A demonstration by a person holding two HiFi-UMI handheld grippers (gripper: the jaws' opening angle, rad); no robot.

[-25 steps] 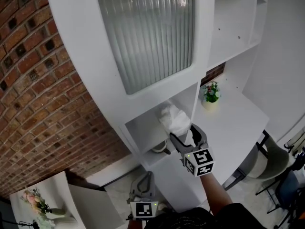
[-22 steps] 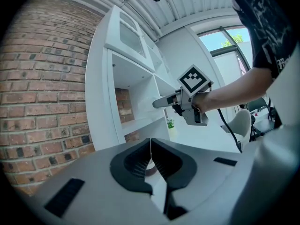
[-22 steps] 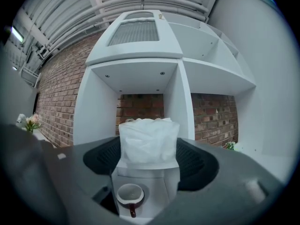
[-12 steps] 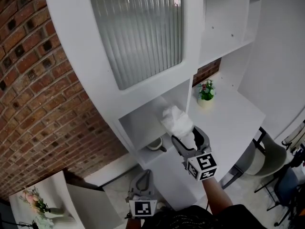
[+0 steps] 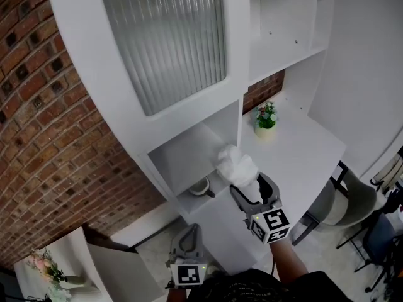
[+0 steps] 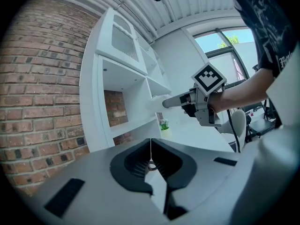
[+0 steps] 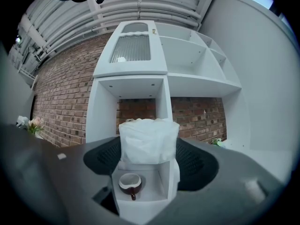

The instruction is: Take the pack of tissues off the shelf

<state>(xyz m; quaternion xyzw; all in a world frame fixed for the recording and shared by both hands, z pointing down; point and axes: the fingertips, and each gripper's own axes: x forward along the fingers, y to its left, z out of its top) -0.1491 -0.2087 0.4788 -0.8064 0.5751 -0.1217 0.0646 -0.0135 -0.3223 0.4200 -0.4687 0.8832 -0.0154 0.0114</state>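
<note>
Brick wall [image 5: 38, 106] behind, red with dark joints; white shelf unit [image 5: 252, 30] standing against it, with a ribbed glass door [image 5: 164, 36] up top.

Right gripper [image 5: 249, 186]: level, pointed at the open compartment under the glass door. Jaws stand fairly wide and pinch the pack of tissues [image 7: 148, 140] by its two sides; both dark pads touch the white wrapper. From my head view the pack sits at the front edge of that compartment. I cannot tell whether it is fully clear of the shelf board.

Cup [image 7: 130, 183]: brown outside, white inside, upright in the compartment below the pack, handle towards me.

Left gripper [image 6: 151, 146]: held low by my body, well apart from the shelf, jaws pressed together with nothing between them.

Small potted plant [image 5: 265, 119] on the white desk [image 5: 315, 162] to the right of the unit.
</note>
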